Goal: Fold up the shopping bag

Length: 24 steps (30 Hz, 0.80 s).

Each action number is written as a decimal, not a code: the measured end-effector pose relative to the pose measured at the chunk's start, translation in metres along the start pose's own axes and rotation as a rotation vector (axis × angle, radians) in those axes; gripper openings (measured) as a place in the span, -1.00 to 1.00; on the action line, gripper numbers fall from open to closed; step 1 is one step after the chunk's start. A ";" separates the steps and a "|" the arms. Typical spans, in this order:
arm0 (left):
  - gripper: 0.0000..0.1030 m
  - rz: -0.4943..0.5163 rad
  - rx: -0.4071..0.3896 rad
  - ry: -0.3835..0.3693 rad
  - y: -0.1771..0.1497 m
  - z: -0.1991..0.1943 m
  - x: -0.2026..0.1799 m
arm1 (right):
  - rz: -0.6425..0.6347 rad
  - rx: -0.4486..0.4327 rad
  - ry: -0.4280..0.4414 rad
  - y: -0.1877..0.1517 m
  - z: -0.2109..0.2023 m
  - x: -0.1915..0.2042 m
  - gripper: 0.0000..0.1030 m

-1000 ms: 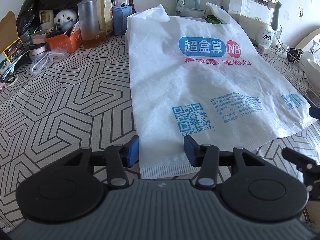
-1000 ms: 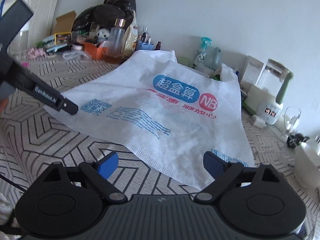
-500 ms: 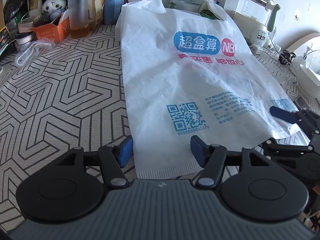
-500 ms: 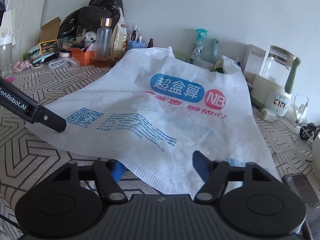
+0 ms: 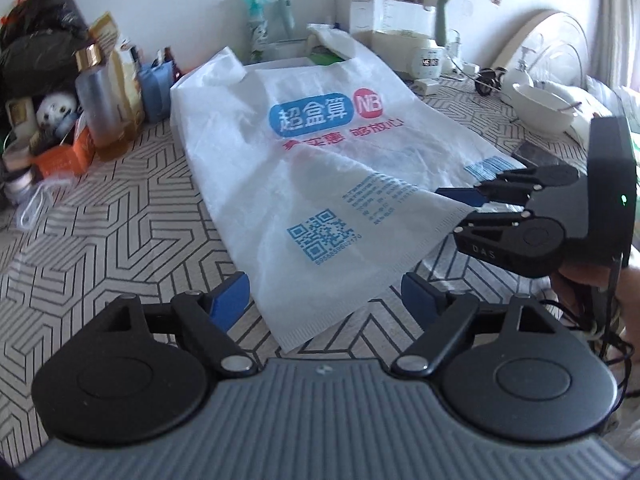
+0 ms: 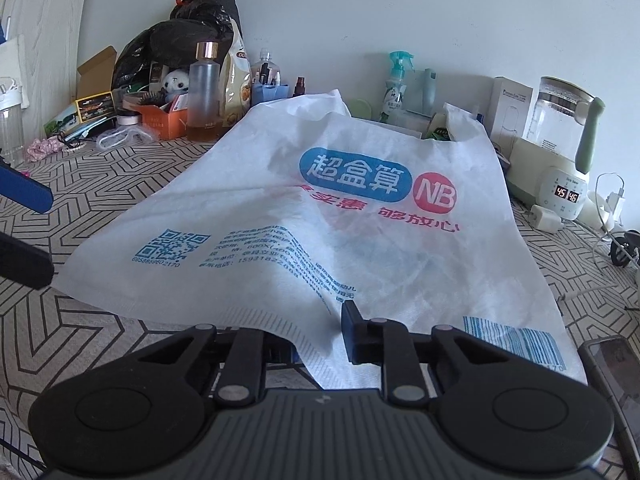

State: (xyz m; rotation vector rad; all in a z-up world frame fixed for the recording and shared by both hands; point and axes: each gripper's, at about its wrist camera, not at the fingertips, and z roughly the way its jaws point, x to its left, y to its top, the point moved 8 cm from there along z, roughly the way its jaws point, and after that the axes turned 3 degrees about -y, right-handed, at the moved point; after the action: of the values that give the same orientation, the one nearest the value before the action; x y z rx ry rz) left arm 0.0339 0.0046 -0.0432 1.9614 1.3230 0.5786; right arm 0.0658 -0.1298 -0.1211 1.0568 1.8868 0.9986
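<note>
- The shopping bag point(image 5: 320, 168) is lying spread flat, printed side up, on the patterned table point(image 5: 100, 240), its handles pointing toward the clutter along the wall and its bottom hem facing the camera.
- The right hand-held gripper point(image 6: 320, 338) is pinching the bottom hem near the barcode corner, with its fingers drawn narrow around the cloth; that part of the edge is rising off the table in a soft ridge.
- The left hand-held gripper point(image 5: 326, 300) is hovering with its fingers spread wide on either side of the other bottom corner, gripping nothing.
- The material is looking like thin non-woven fabric: light, limp and creasing readily, so it is likely to sag and drift between the two grips rather than swing over as a stiff sheet.
- The crimped bottom seam is appearing slightly firmer than the body, which is making the two bottom corners the sensible places to take hold.
- Holding only one corner is risking a skewed fold, since the free side is likely to trail behind.
- The bottle point(image 5: 98, 100) and kettle point(image 5: 416, 36) are standing close to the handle end.
</note>
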 end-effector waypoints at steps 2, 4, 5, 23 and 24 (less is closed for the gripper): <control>0.66 0.003 0.019 -0.031 0.000 0.008 -0.003 | 0.012 0.007 0.016 0.001 -0.001 0.000 -0.66; 0.66 -0.012 0.026 -0.040 0.000 0.014 -0.002 | 0.038 0.018 0.039 0.003 -0.003 -0.001 -0.67; 0.66 -0.011 0.024 -0.034 0.001 0.015 -0.001 | 0.052 0.019 0.052 0.004 -0.004 -0.002 -0.67; 0.75 0.038 -0.009 -0.014 0.000 0.008 0.014 | 0.222 -0.021 0.283 0.035 -0.017 -0.012 -0.67; 0.75 0.038 -0.014 -0.018 -0.001 0.008 0.016 | 0.229 -0.016 0.293 0.036 -0.018 -0.012 -0.67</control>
State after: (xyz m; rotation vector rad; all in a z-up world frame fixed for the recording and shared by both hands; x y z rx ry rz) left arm 0.0451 0.0170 -0.0492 1.9793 1.2701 0.5858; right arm 0.0665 -0.1324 -0.0794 1.1887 2.0143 1.3601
